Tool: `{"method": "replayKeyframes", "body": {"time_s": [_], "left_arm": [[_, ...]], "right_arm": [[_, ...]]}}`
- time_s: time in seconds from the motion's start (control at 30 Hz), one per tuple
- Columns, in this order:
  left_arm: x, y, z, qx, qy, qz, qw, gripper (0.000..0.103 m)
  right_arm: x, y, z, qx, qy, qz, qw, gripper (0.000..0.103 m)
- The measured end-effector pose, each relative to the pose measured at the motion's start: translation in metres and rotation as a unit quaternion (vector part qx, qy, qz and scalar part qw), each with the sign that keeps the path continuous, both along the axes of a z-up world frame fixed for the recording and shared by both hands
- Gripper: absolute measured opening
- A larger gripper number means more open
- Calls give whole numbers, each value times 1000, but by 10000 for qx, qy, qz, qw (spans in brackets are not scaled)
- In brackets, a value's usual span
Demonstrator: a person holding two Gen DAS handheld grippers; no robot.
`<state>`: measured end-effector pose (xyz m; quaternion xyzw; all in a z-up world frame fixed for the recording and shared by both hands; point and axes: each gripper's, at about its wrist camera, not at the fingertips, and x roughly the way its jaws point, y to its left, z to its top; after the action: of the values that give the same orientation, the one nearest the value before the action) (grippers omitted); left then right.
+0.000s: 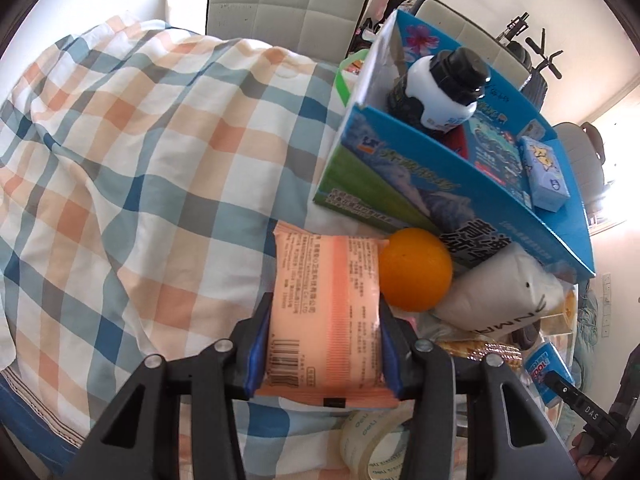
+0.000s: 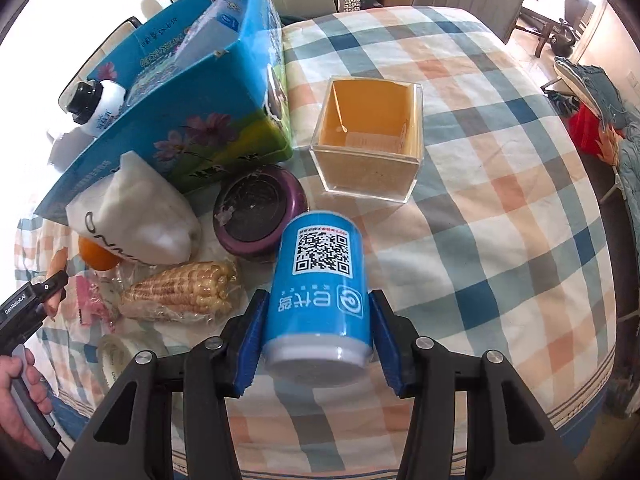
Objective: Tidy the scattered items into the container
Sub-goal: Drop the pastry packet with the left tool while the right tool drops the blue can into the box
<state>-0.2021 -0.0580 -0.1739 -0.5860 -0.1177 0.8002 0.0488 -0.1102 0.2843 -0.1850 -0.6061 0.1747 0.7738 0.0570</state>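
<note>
1. While the left gripper (image 1: 324, 344) points down over the checked tablecloth (image 1: 120, 152), its blue pads (image 1: 256, 344) press both long sides of a peach-pink wrapped pack (image 1: 324, 316), barcode end nearest the camera. That one is gripped.
2. Just beside the pack sits an orange (image 1: 415, 269), touching a white pouch (image 1: 500, 292), and a roll of clear tape (image 1: 372, 444) lies below.
3. Over to the container: the blue cardboard box (image 1: 440, 184) stands open near the orange, already holding a black-capped white bottle (image 1: 440, 88) and a small light-blue pack (image 1: 544, 172).
4. On the right gripper (image 2: 318, 340), a blue can with a QR code (image 2: 320, 292) lies between the jaws. The left pad looks to be on it, while a thin gap shows at the right pad (image 2: 384, 344), so I cannot tell whether it is clamped.
5. Around the can: a purple dish (image 2: 258, 216), a wrapped corn cob (image 2: 182, 292), and a clear square box with an orange lining (image 2: 368, 136).
</note>
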Motion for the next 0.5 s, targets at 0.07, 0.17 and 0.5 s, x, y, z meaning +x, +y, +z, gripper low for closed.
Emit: {"method": "replayKeyframes", "body": {"time_s": [0.07,0.17,0.5], "left_arm": [[9,3,17,74,123,-34,9999,46],[9,8,37,214,275,-69,9994,46],[-42,14,85,614,782,-190,9949,47]], "right_arm": [[7,-4,8,-69,107,22,9999,51],[9,-12,27,-99,303,106,9994,51],[-18,-26,105,-283,1183,235,9923,51]]}}
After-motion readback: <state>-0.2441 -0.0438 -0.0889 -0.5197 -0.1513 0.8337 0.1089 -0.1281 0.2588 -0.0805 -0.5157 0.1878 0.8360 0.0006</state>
